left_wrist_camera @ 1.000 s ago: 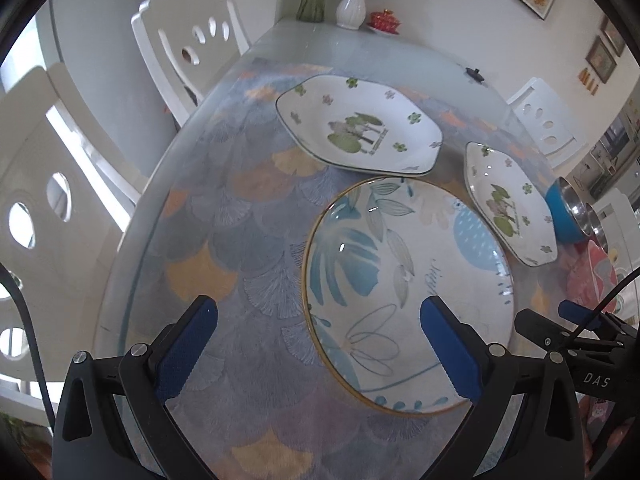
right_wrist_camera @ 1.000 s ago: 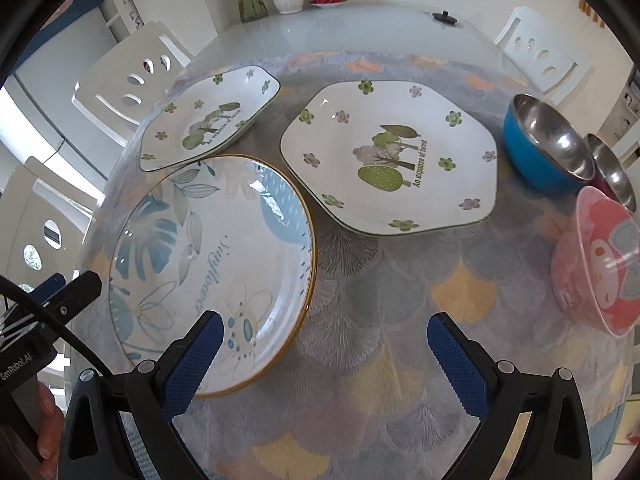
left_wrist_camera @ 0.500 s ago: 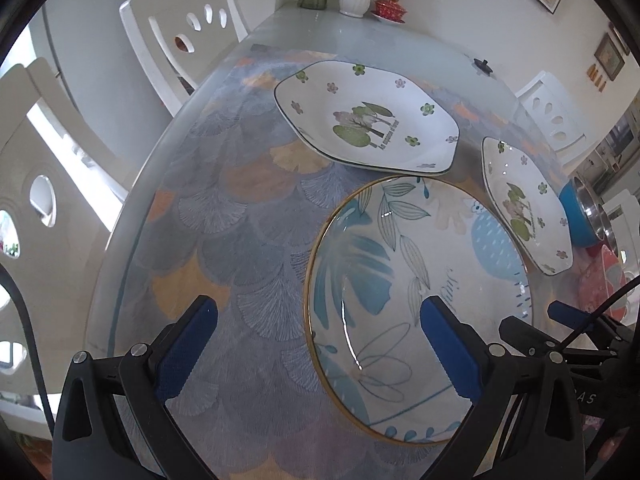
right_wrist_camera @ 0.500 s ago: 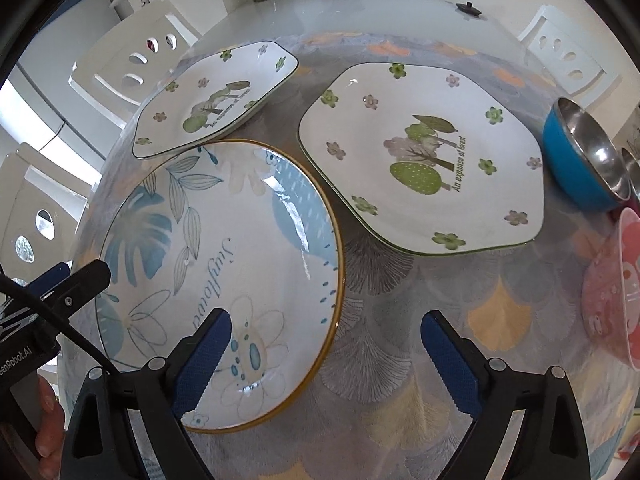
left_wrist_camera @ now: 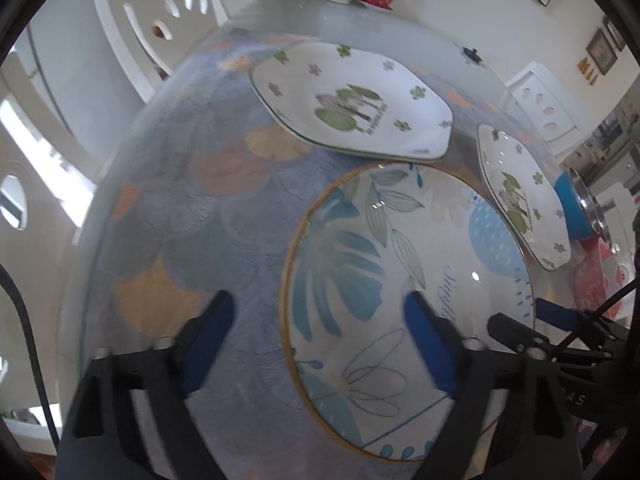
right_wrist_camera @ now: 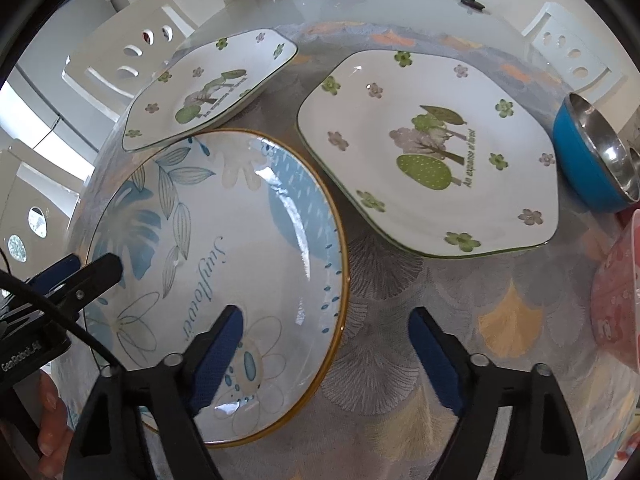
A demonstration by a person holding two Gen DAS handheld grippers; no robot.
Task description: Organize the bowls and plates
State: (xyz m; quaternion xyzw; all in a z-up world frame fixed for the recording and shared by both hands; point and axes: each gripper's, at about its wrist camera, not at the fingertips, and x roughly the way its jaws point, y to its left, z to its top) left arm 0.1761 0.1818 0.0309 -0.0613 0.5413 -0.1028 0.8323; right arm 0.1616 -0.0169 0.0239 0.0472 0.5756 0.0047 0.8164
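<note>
Both grippers are hanging low over the round plate [right_wrist_camera: 216, 272], which is lying flat on the table [left_wrist_camera: 192, 200] nearest the camera, just beside two hexagonal plates [right_wrist_camera: 432, 152] [left_wrist_camera: 352, 100]. Left gripper [left_wrist_camera: 316, 340]: jaws spread, straddling the plate's left rim. Right gripper [right_wrist_camera: 324, 352]: jaws spread, straddling its right rim. Nothing is being pinched. Judgement: one jaw is needing to slide under the rim, the other over it; closing evenly on both sides should be keeping the glazed plate level. Bowls [right_wrist_camera: 592, 160] are sitting at far right.
</note>
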